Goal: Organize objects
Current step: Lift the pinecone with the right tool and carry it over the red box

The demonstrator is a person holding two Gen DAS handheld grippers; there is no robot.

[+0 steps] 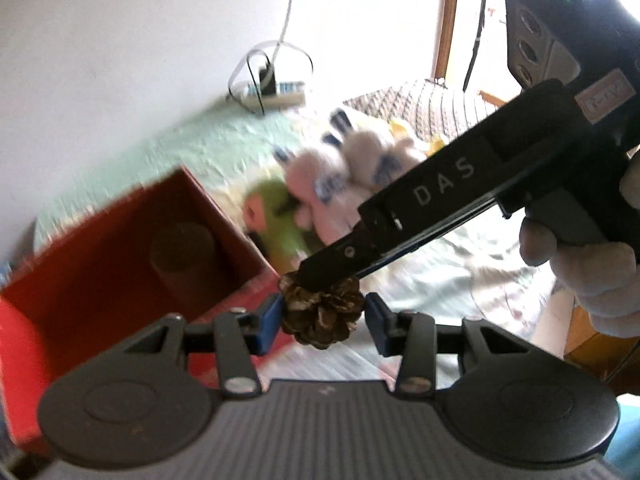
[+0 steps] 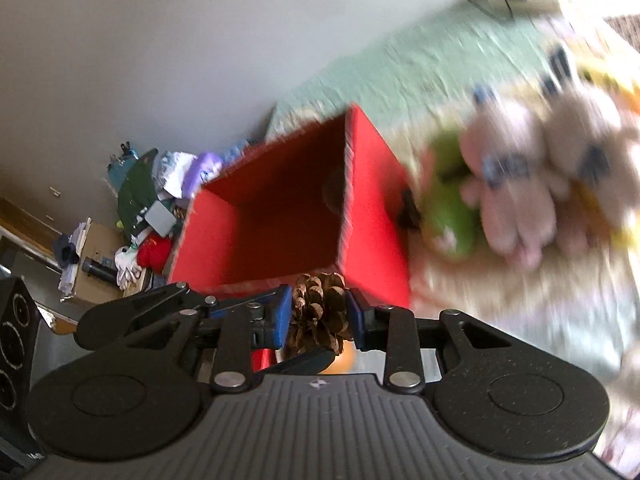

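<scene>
Pine cone point(image 2: 318, 312) is held in the air between the blue pads of the right tongs point(image 2: 318, 314), both pads pressing its scales; grip looks firm from the right wrist view. The left tongs point(image 1: 324, 320) sit around the same cone point(image 1: 323, 312): the left-hand pad touches it, the right-hand pad stands just clear, so I cannot tell whether this pair grips or only brackets it. In the left wrist view the long black body of the right tongs comes in from the upper right, its tip on top of the cone, with a gloved hand point(image 1: 588, 280) holding the handle.

Just behind the cone is the open red box point(image 2: 280, 216), standing on the bed point(image 1: 224, 136) (green-and-white cover) towards its left edge. A dark round thing lies inside the box; too blurred to name. Just right of the box, a green soft toy point(image 2: 450, 200), then two pale plush toys point(image 2: 532, 184) side by side. A power strip point(image 1: 276, 94) with looped cable lies at the bed's far edge, by the wall.

Step in hand, as I judge it: carrying the cone to the box. Next move calls for bringing the cone over the box's near rim and above the opening, then parting the pads; one pair must let go first or the two will work against each other.
</scene>
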